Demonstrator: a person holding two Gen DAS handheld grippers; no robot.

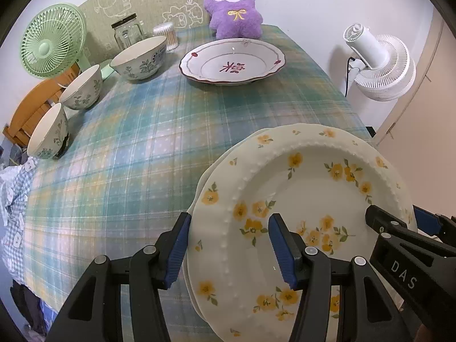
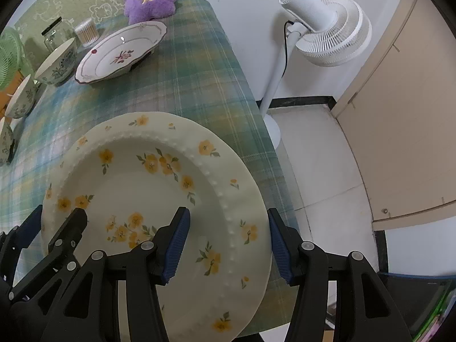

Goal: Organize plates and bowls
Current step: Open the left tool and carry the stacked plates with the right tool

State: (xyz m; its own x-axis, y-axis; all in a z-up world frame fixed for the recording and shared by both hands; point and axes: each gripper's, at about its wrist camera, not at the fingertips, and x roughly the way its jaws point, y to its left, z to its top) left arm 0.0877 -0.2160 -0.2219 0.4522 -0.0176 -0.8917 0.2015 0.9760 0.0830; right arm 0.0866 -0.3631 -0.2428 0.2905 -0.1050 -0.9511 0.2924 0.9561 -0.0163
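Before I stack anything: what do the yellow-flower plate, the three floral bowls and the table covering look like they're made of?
Yellow-flower plate: probably glazed ceramic, cream, with a smooth soft sheen, raised beading and printed flowers; melamine can't be ruled out.
Floral bowls: likely glazed ceramic or porcelain, with glossy white insides and thin rims.
Table covering: woven plaid fabric, matte, draping over the table edge.

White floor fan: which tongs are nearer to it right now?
Right. The right tongs straddle the yellow-flower plate rim on the table-edge side facing the fan; the left tongs straddle the opposite rim, farther away.
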